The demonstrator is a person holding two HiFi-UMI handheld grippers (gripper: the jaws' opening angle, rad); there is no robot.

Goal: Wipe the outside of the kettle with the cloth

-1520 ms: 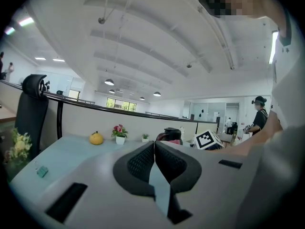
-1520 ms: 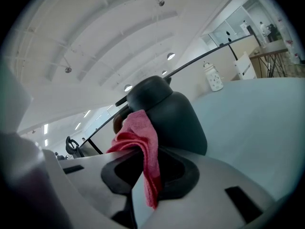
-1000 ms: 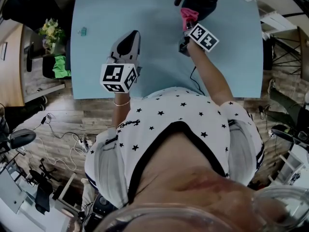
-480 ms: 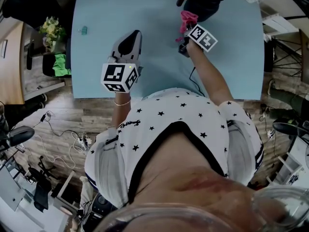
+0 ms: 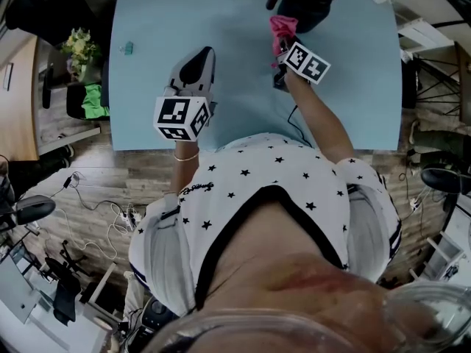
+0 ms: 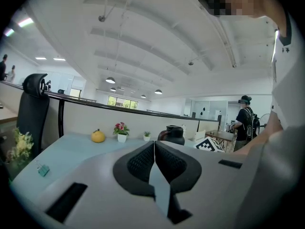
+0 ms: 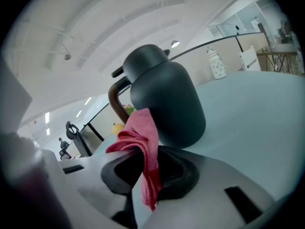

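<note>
We grip the crumpled pink cloth (image 7: 140,137) in the right gripper (image 7: 145,173) jaws, barely shifted beside the matte black kettle (image 7: 164,99) (upright, far worktop (image 5: 184,20)) | left gripper (image 6: 155,161) jaws closed, empty | wiping seemingly continues.

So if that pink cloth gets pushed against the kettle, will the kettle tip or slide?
Probably not tip: the kettle looks squat and wide-based. It may slide, since the table looks smooth. The cloth droops from the right gripper, so it should fold softly.
</note>
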